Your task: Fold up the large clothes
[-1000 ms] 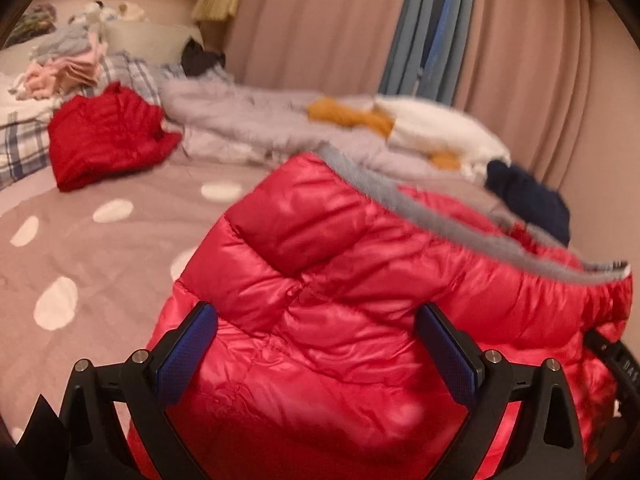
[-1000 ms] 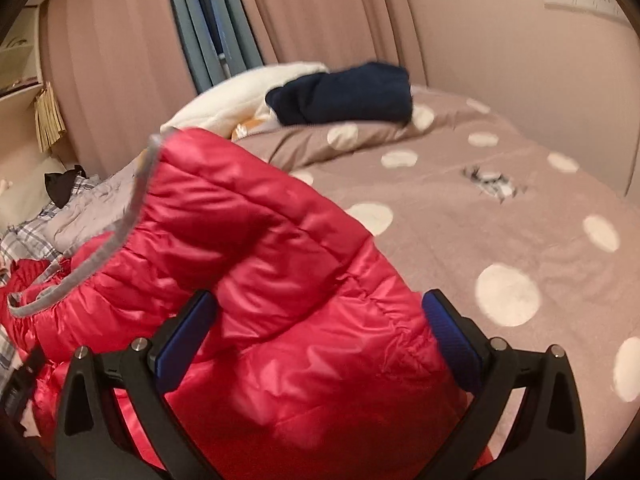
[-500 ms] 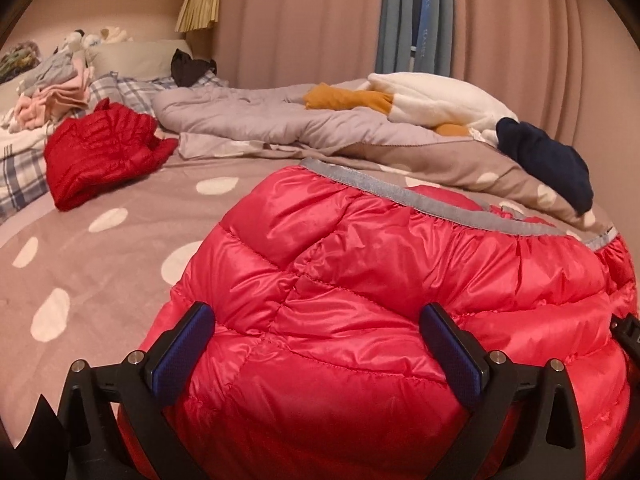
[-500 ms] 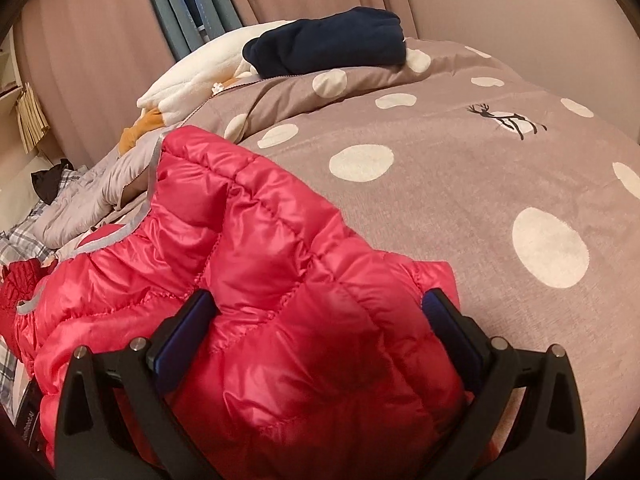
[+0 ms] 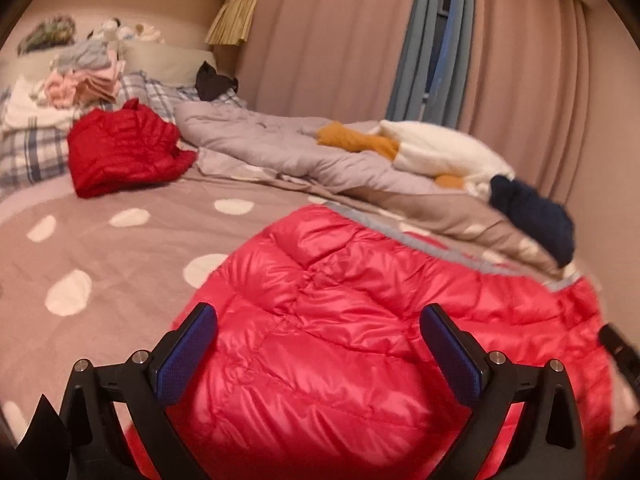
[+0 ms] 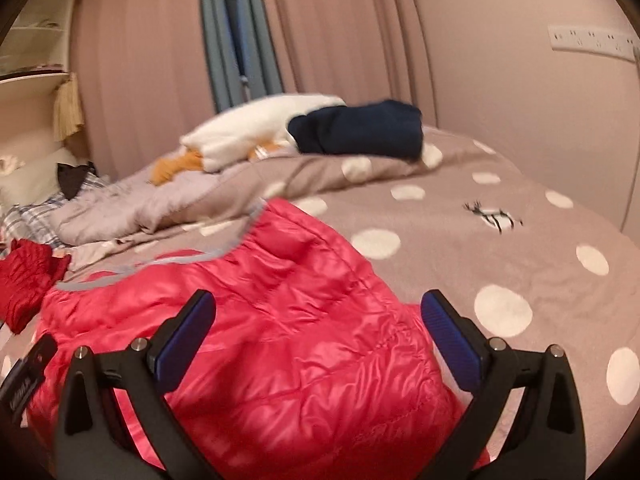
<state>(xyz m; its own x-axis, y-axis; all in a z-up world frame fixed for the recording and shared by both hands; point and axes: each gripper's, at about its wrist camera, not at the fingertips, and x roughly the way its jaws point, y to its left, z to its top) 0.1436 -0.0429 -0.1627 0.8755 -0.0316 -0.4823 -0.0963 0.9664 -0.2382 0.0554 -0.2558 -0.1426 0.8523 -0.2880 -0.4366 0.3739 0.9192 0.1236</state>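
A shiny red puffer jacket (image 5: 360, 340) with a grey edge trim (image 5: 400, 236) lies spread and slack on the dotted bedspread (image 5: 100, 248). My left gripper (image 5: 318, 316) hovers open over the jacket's near left part, its blue pads (image 5: 188, 356) wide apart with nothing pinched. In the right wrist view the same jacket (image 6: 280, 320) fills the lower middle. My right gripper (image 6: 318, 300) is open above the jacket's right end, holding nothing. The left tool's black body (image 6: 28, 376) shows at that view's left edge.
A folded darker red jacket (image 5: 120, 152) lies at the far left by a stack of clothes (image 5: 88, 76). A crumpled grey duvet (image 5: 280, 148), a white and orange plush (image 5: 440, 152) and a navy garment (image 6: 360, 128) line the far side by the curtains.
The jacket's raised fold has dropped and now lies flat on the bed. Both grippers have pulled back and up a little, and their fingers stay wide apart.
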